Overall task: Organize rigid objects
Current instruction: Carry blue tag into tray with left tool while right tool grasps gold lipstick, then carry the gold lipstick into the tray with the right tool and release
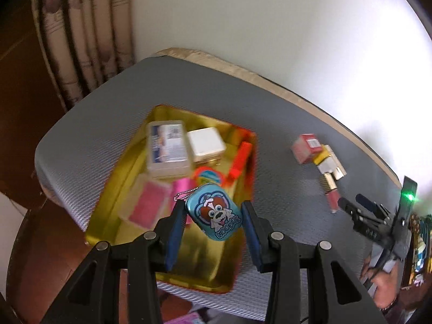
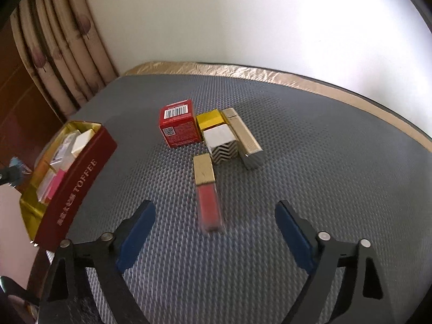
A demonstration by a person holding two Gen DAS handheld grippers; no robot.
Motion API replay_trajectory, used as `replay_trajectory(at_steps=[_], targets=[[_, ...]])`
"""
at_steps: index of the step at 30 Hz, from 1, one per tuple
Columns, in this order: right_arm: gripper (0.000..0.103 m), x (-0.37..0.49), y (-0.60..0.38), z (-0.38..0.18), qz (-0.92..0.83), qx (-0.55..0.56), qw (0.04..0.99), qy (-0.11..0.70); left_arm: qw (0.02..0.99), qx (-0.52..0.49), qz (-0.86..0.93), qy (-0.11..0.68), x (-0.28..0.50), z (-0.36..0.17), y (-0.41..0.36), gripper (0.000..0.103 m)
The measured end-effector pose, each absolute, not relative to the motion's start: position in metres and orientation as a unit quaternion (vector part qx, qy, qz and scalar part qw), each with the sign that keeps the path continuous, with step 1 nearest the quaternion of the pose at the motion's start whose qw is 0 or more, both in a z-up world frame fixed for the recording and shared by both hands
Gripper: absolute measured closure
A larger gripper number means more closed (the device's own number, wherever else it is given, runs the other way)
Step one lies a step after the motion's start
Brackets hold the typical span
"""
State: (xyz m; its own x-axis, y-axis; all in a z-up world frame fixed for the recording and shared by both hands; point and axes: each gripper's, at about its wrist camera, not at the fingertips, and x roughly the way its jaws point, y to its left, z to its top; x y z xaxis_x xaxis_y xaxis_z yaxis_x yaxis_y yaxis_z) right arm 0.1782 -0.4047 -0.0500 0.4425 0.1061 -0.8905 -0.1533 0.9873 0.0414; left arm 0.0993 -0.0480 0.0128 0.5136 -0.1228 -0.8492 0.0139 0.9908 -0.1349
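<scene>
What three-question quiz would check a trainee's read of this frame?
1. True or false: the left gripper grips the blue tin.
2. Which item lies nearest the right gripper? A red box; B lip gloss tube; C gold case.
3. What word is on the toffee tin's side?

Key: 1 false, its fingers stand apart from the tin; 2 B; 3 TOFFEE.

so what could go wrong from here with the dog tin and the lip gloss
1. The blue dog tin sits tilted between the left gripper fingers over the gold tray, with a gap on the right side; it may slip or land on the pink items.
2. The right gripper is open around the lip gloss; closing carelessly could roll it or nudge the zigzag box just beyond.
</scene>
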Motion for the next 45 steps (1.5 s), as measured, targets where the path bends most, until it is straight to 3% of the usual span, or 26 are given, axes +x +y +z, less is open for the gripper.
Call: replay_trajectory(at_steps=[4,8,10,14,16,18,32,45], targets=[[0.027,0.192,-0.396,-0.062,0.062,-0.048,0.838,0.539,0.866,-0.06,-0.035,0.496,0.096,0.009,-0.032,0.061],[0.029,0.205,-0.391,-0.077,0.054,-0.066,0.825,0.559,0.866,-0.051,-0.038,0.496,0.096,0.0,-0.031,0.061],[0.043,0.208,-0.389,-0.082,0.055,-0.066,0.819,0.567,0.866,-0.042,-0.041,0.496,0.096,-0.003,-0.032,0.061],[0.054,0.211,-0.382,-0.086,0.048,-0.089,0.812,0.575,0.859,-0.024,-0.06,0.508,0.099,-0.014,-0.04,0.061],[0.074,0.211,-0.379,-0.085,0.051,-0.097,0.809,0.577,0.855,-0.001,-0.072,0.513,0.101,-0.022,-0.05,0.061],[0.084,0.211,-0.377,-0.083,0.055,-0.1,0.807,0.58,0.854,0.014,-0.077,0.514,0.101,-0.027,-0.056,0.061],[0.085,0.199,-0.393,-0.067,0.067,-0.014,0.804,0.591,0.842,0.077,-0.088,0.527,0.102,-0.052,-0.07,0.055],[0.084,0.187,-0.349,-0.018,0.139,0.071,0.807,0.57,0.897,-0.037,0.076,0.434,0.062,-0.01,0.035,0.05]])
